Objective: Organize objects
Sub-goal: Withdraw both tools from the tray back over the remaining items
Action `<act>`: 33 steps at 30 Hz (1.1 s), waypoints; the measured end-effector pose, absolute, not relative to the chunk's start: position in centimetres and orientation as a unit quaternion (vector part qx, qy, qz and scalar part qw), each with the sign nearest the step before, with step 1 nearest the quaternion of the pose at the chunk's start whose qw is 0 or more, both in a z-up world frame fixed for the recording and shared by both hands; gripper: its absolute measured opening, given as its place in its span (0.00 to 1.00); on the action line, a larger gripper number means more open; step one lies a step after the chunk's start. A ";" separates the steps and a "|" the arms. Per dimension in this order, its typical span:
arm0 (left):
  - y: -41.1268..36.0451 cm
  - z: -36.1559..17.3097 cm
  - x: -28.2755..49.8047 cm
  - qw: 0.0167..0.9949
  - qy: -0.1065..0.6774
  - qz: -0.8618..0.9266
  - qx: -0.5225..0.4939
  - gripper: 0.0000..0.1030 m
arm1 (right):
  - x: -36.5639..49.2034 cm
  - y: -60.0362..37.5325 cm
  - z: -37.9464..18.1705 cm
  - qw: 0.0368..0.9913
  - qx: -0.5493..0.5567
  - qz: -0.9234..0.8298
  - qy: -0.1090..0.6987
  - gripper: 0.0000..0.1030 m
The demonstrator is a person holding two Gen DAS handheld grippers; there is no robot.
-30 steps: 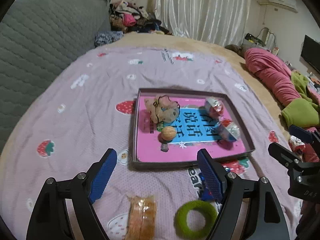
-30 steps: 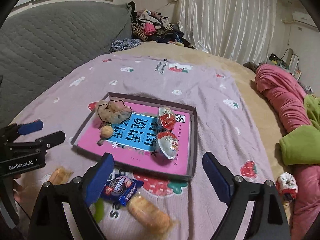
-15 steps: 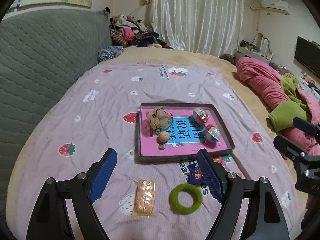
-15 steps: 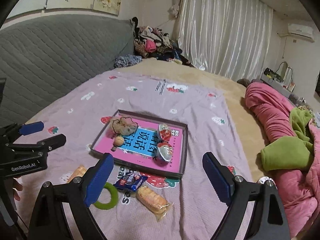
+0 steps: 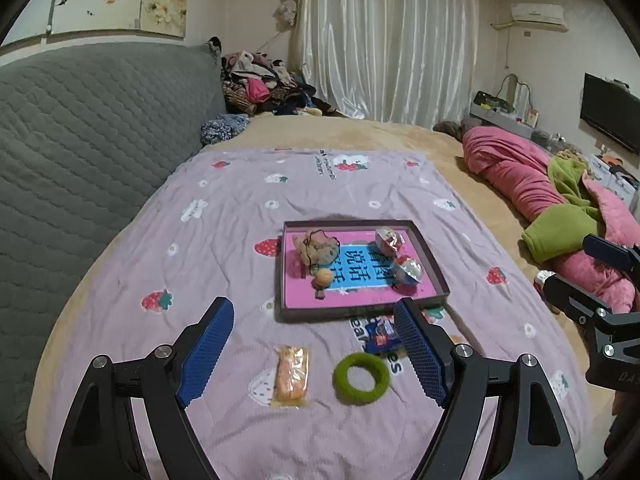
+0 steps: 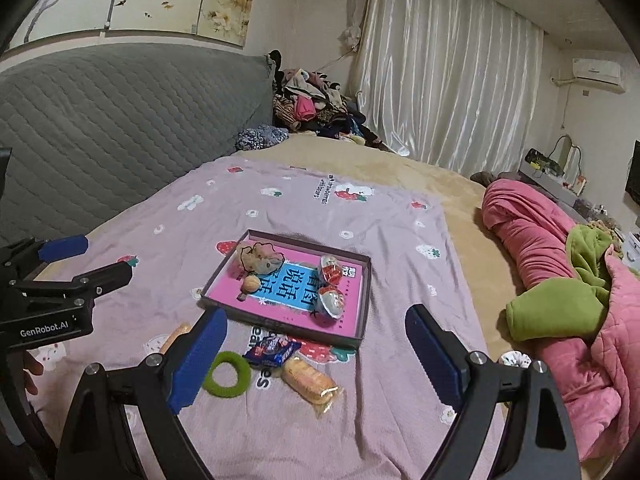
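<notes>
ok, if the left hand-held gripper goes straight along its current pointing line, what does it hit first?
Probably the purple blanket, just short of the tray. The left hand-held gripper is open and empty; the wrapped bun and green ring lie below that line. Depth is uncertain.

bed (image 5: 360, 136) | grey headboard (image 5: 80, 140) | white curtains (image 5: 384, 40) — perhaps backlit

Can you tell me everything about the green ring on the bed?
The green ring is a fuzzy, soft-looking loop with a round hole. It lies flat on the purple strawberry blanket, outside the box. A wrapped snack lies apart on one side, a blue packet close by. Nothing holds it.
</notes>
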State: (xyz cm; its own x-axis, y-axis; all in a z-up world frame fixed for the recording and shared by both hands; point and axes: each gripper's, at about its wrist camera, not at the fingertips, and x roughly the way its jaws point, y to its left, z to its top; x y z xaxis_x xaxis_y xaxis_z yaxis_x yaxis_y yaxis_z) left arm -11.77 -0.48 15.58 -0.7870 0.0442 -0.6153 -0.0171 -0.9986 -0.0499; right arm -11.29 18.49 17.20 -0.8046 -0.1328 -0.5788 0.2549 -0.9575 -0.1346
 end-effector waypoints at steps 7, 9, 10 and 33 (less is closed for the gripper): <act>0.6 14.2 -10.0 0.021 -0.014 0.941 -0.337 0.81 | -9.4 19.3 16.0 0.101 0.306 -0.940 0.110 0.88; 0.9 13.5 -9.5 0.023 -0.015 0.939 -0.343 0.81 | -8.9 19.5 15.5 0.101 0.311 -0.938 0.111 0.88; 1.1 13.2 -9.2 0.024 -0.014 0.938 -0.347 0.81 | -8.7 19.6 15.1 0.100 0.315 -0.937 0.113 0.88; 4.2 6.4 -6.7 0.038 0.023 0.912 -0.408 0.81 | -6.0 21.2 8.7 0.091 0.368 -0.917 0.121 0.88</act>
